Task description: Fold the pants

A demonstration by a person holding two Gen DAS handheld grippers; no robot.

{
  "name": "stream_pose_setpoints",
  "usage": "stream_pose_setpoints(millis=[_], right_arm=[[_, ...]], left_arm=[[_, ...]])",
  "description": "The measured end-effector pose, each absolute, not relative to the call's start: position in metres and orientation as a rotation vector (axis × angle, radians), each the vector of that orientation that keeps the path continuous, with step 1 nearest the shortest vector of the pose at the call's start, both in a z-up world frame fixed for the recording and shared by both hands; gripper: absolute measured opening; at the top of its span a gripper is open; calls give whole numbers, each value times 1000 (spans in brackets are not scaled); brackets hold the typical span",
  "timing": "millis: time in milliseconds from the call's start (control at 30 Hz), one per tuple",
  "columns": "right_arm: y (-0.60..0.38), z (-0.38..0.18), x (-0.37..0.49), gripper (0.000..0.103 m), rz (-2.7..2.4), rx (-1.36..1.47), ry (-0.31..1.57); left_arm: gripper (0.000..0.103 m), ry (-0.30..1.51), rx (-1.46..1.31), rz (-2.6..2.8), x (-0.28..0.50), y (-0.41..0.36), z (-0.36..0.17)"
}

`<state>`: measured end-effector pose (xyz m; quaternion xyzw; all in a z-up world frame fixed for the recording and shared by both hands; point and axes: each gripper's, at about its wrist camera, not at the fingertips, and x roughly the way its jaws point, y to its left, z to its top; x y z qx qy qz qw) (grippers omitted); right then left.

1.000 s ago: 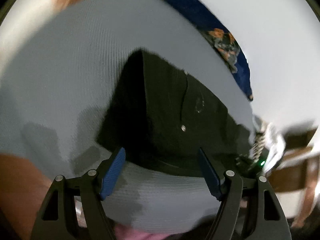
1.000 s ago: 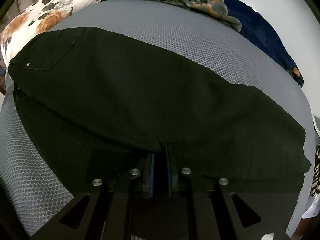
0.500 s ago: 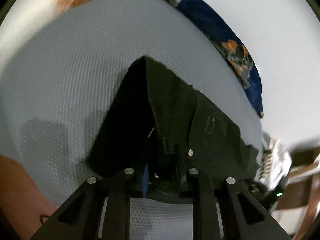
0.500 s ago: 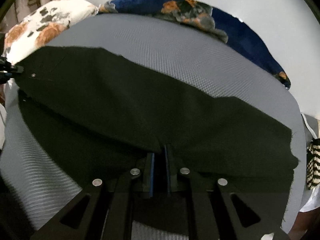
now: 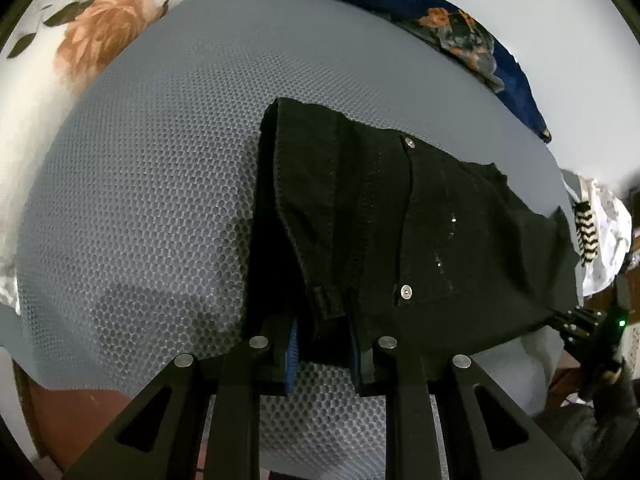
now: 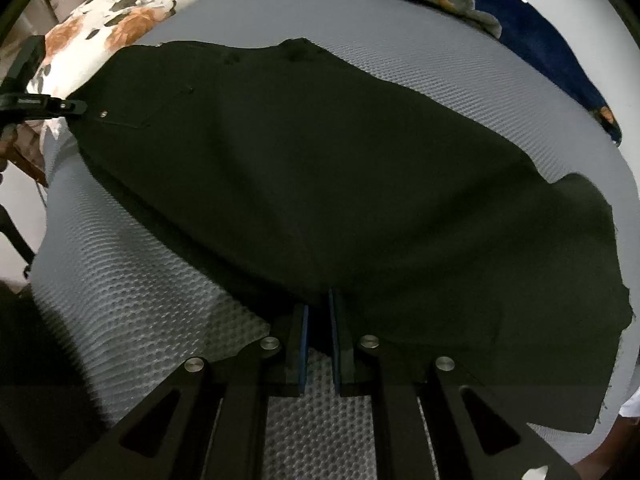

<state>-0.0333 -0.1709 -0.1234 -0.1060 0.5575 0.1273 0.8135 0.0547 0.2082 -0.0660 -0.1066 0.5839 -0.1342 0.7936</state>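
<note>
The left gripper (image 5: 322, 342) is clamping the waistband end of the black pants (image 5: 404, 240), near a belt loop and the pocket rivets. The right gripper (image 6: 318, 338) is pinching the near edge of the pants (image 6: 320, 184) partway down the leg. Between them the cloth is lying spread on the grey mesh mattress (image 5: 152, 184), hem trailing right. A floral pillow (image 5: 88, 36) and a blue blanket (image 5: 472, 36) are sitting far off. The fabric looks soft, limp and fairly heavy, likely denim, so it will probably sag between grips; thick seams and the waistband should give the firmest hold.
</note>
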Motion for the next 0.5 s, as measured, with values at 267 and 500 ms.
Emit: stream_pose_setpoints(millis=[267,500], right_arm=[[-171,-135,-24,10,265,-198,1222],[-175,-131,-25,14,269,-181,1204]], left_arm=[[29,1231,-94,-231,70,187,-79],[37,1169,-48,-202,62,190,-64]])
